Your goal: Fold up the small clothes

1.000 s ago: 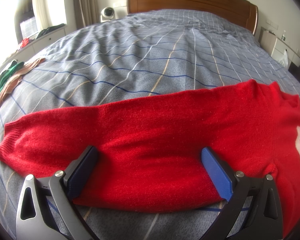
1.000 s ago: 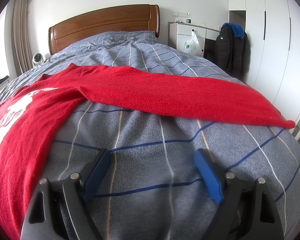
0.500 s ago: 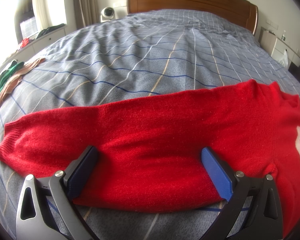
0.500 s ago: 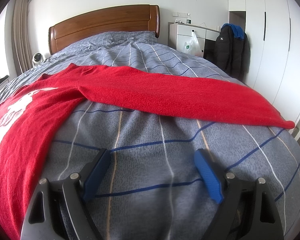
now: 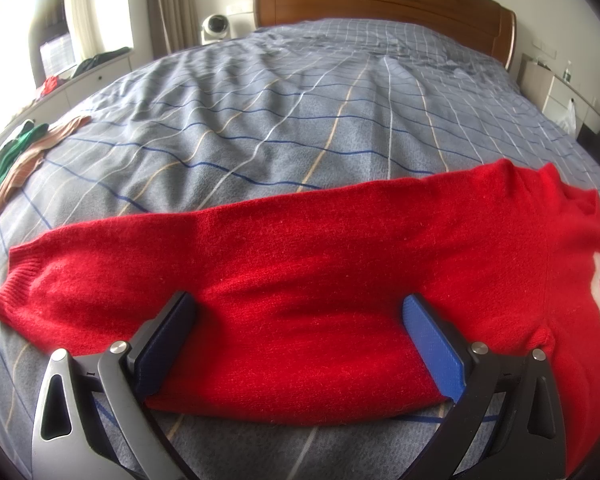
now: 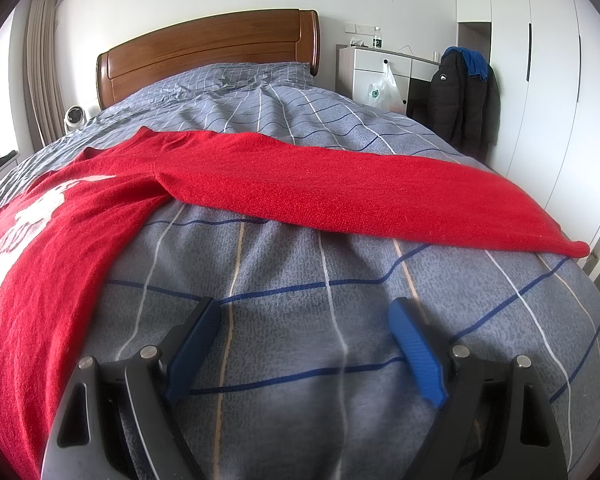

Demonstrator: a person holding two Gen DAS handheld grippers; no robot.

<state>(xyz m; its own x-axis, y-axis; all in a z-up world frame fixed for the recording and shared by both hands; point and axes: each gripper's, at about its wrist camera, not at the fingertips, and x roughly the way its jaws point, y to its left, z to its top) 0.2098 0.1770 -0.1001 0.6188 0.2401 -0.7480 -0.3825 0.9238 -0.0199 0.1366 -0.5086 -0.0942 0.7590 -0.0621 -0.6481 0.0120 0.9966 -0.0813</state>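
OK, the red sweater [image 5: 340, 264] lies flat on the bed [image 5: 300, 120], face up with a white print on the chest, both sleeves stretched out sideways. No fold made yet, by the look of it.

Left gripper [image 5: 300, 344]: jaws wide apart, straddling the near edge of the left sleeve [image 5: 220, 280] around its middle; knit lies between the pads but nothing is pinched. Right gripper [image 6: 304, 344]: jaws also apart, over bare bedspread, short of the right sleeve [image 6: 380, 200] and beside the sweater's side hem.

Risks, as I judge them:
- Left closes mid-sleeve, so the cuff [image 5: 16, 284] end would dangle and drag, giving a skewed fold.
- Fuzzy knit on a soft duvet: the pads could grab the bedspread along with the sleeve, or only the top layer.
- Right is empty, so nothing pins the body; pulling the left sleeve may shift the whole sweater.

Edges and room:
- The right sleeve tip reaches close to the bed's right edge; it may slide off if nudged.
- The left cuff sits near the left side, with loose clothes [image 5: 16, 160] further up that edge, well apart from the sweater.
- Plenty of open bedspread toward the headboard [image 5: 380, 0] for swinging sleeves inward.
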